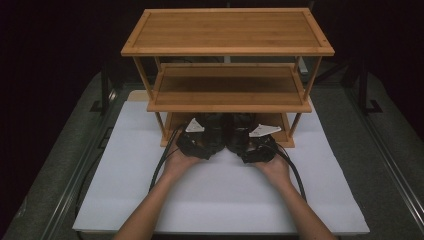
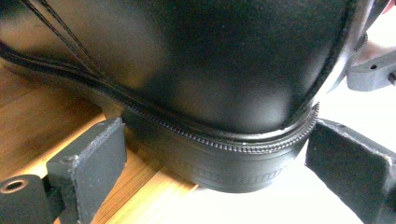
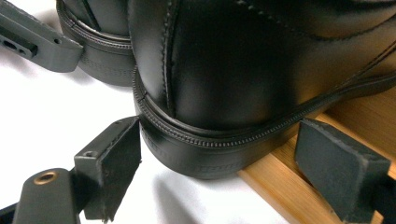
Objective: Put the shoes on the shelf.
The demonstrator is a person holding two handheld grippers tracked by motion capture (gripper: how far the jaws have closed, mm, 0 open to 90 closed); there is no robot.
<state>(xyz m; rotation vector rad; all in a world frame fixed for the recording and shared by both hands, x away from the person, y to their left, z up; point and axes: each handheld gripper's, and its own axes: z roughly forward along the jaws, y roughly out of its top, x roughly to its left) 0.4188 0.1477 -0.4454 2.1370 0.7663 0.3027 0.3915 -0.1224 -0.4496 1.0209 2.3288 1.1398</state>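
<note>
Writing: embossed lettering is showing on both heel soles, too blurred to read.
Rack: bamboo shelf rack (image 1: 227,50) is standing on the white board (image 1: 125,200), three tiers, top and middle tiers sitting bare.
Left shoe: black leather shoe (image 2: 210,70) is lying with its heel sticking out past the rack's bottom-shelf front edge (image 2: 140,200) over the white board.
Right shoe: second black shoe (image 3: 261,70) is sitting just beside the first, heel likewise overhanging the rack's bottom shelf (image 3: 355,116).
Left gripper: left gripper (image 2: 217,158) is sitting wide open, jaws flanking the left shoe's heel; right-hand pad looks touching or nearly touching the sole, the other is apart.
Right gripper: right gripper (image 3: 217,163) is gaping too, jaws either side of the right shoe's heel, left pad close to the sole, cannot tell if touching.
Hands: left hand (image 1: 177,162) and right hand (image 1: 275,167) are reaching side by side to the rack's bottom tier, forearms converging.
Room: board in front of the rack is lying open; the middle shelf is hanging low over the grippers.
</note>
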